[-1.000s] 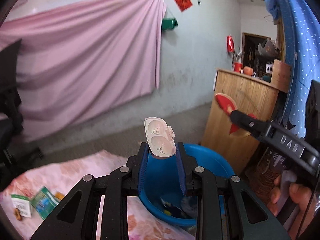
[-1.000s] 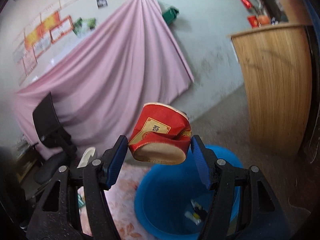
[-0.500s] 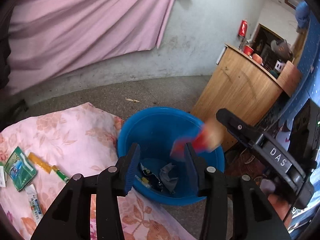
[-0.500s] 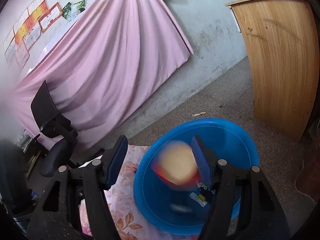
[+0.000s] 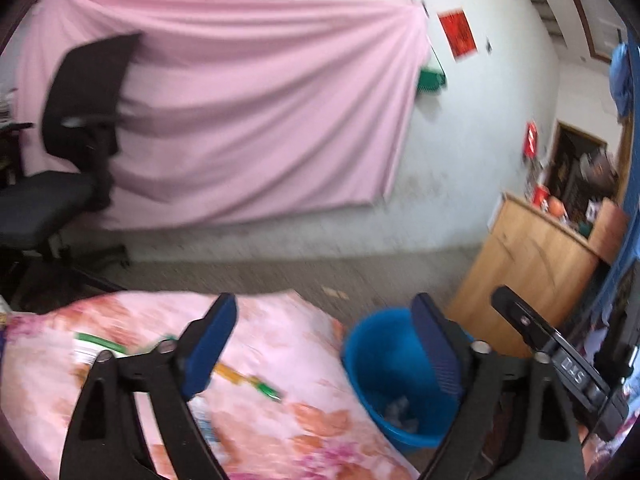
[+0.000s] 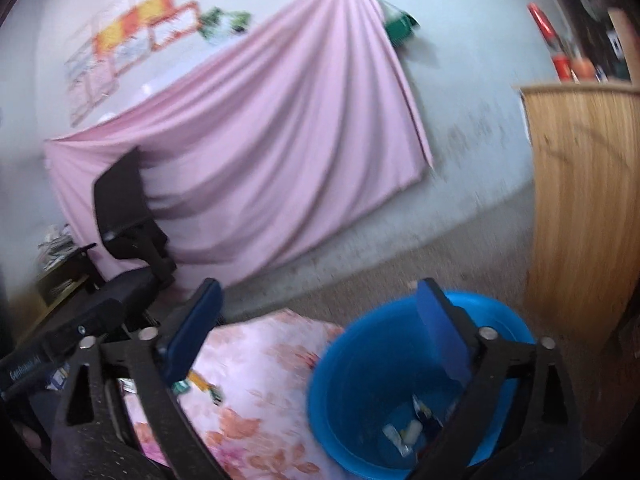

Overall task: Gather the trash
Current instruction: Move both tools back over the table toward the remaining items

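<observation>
Remaining trash, green wrappers and a white packet, lies on the floral-clothed desk, just left of the blue bin, which holds a few scraps at its bottom. Left gripper and right gripper both hang with fingers spread wide and empty, so the step in hand is judged a return for another piece, calling for a reach leftward and down onto the cloth. A black office chair, pink wall drape and wooden cabinet stand well apart; nothing blocks the way.

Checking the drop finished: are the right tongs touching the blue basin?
Cannot tell. In the right wrist view the open, empty right tongs overlap the blue basin; no gap or contact shows.
</observation>
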Available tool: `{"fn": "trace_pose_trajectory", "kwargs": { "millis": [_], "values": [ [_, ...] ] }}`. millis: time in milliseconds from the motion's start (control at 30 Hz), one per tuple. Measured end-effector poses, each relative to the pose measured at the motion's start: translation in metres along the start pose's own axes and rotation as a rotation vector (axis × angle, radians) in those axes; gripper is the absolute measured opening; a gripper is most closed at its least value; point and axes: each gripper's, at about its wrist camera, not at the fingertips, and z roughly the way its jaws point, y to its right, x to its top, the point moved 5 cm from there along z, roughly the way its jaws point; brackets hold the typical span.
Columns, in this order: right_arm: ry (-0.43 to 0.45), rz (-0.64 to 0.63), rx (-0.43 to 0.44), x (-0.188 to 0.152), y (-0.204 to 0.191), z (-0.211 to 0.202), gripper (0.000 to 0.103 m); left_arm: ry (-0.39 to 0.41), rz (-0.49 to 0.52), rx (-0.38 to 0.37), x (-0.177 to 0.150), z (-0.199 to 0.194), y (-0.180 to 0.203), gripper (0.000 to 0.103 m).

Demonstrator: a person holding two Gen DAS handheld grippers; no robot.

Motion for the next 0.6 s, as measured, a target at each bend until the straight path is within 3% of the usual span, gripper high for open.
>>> {"fn": "trace_pose_trajectory", "kwargs": {
  "millis": [67,300,600],
  "values": [
    [0.051,-0.023,0.035,0.002,-0.017,-0.007,0.103,0.066,-0.020,0.053,0.006,-0.021,-0.021,0.101],
    [0.129,-0.142,0.147,-0.007,-0.093,-0.016,0.103,0.259,-0.025,0.214,0.007,-0.095,-0.080,0.101],
    [0.258,-0.290,0.228,-0.029,-0.168,-0.035,0.103,0.341,0.028,0.370,-0.016,-0.157,-0.136,0.101]
  ]
}}
